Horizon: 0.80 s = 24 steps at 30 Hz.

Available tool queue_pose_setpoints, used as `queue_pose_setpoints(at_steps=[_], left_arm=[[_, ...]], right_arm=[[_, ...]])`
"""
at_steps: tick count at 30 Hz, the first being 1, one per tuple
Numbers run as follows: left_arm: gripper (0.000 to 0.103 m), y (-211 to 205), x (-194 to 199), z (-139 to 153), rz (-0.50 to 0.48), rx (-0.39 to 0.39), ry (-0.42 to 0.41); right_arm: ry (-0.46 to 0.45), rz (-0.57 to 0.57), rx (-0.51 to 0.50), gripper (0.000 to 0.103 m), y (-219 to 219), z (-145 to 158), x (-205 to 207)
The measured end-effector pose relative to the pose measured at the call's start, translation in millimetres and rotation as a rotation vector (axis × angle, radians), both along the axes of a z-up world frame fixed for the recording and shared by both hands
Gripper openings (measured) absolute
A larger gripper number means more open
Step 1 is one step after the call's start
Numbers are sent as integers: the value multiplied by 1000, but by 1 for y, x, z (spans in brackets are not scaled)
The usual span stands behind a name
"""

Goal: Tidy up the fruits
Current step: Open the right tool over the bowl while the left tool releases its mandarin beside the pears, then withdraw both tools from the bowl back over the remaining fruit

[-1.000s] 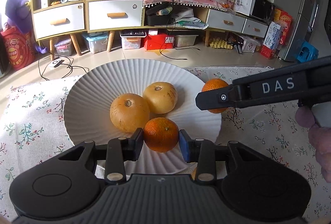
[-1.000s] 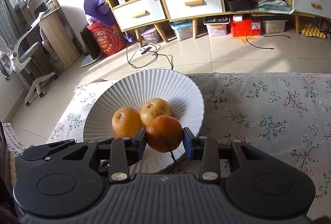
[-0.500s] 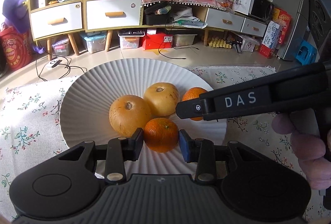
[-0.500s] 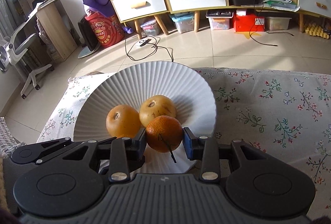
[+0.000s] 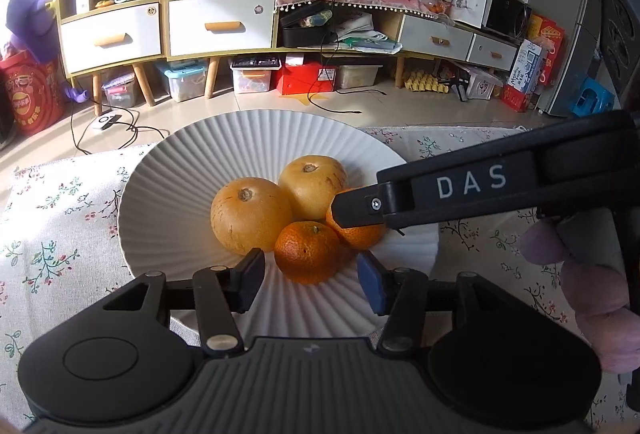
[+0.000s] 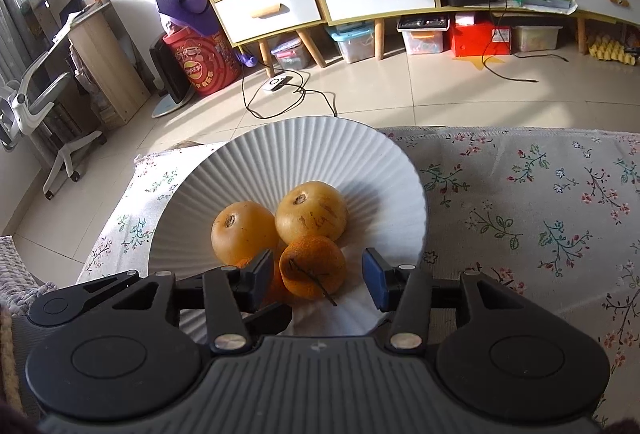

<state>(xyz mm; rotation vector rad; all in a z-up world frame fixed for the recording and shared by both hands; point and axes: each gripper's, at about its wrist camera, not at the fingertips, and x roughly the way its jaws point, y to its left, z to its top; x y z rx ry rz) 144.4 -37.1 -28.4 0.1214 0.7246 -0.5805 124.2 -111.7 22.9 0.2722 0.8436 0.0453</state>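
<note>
While both grippers' jaws have just been opening, left gripper and right gripper each straddle — ungripped — a mandarin on the fluted white plate.

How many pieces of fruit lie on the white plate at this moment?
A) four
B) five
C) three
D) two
A: the left wrist view shows two large yellow-brown fruits and two small oranges together on the white plate; the second orange is partly hidden behind the right gripper.
</note>
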Motion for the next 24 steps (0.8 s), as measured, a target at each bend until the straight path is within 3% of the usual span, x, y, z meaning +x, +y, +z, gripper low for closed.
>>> queue_pose_setpoints(at_steps=[8,24], left_arm=[[65,4,-6,5,7,0,-4],[81,17,-35,22,18,77,-24]], right_arm=[[-27,-4,-15,58,-1,6,-12],[-59,11,-38,75,1,27,-43]])
